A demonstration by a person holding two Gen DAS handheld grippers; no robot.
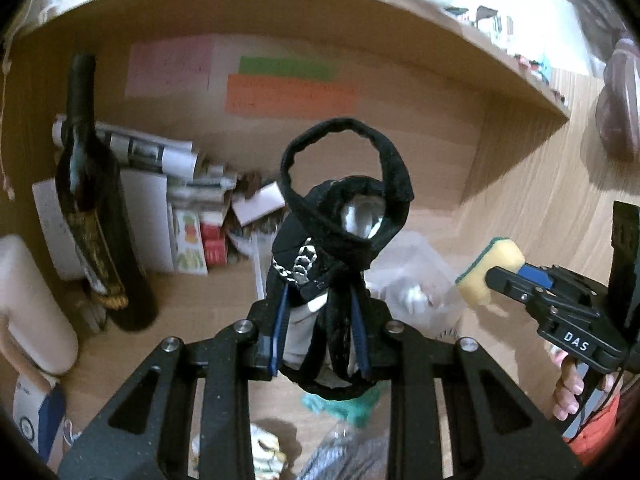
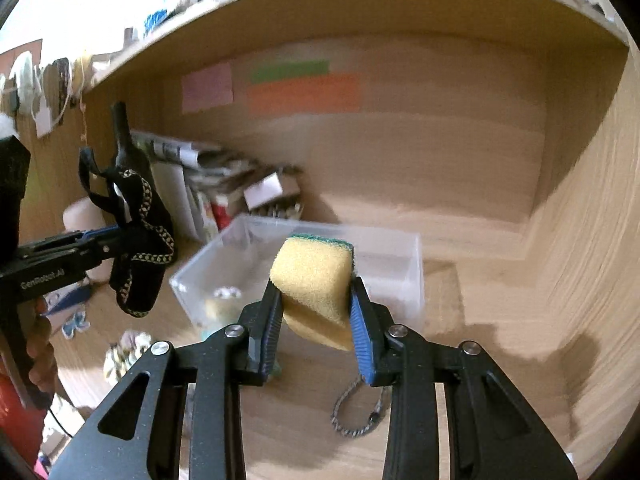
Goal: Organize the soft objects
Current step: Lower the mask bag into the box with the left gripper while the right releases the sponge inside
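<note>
Jaws of left gripper [image 1: 320, 336] clenched on black fabric garment with patterned trim [image 1: 340, 216]; right gripper [image 2: 316, 320] jaws grasping yellow sponge with green scouring top [image 2: 314, 280] above clear plastic bin [image 2: 384, 256].

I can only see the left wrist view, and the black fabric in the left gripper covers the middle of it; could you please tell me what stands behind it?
Observer: Behind the black strappy fabric piece stands a clear rectangular plastic box, open at the top, on the wooden shelf floor.
Operator: Thank you. How does the right gripper hold its sponge?
Observer: The right gripper has both pads pressed on the yellow sides of the yellow foam sponge with the green scouring layer, with the green layer at the far end.
Operator: Is anything lying below that gripper?
Observer: Yes, a looped metal ball chain lies on the wood there.
</note>
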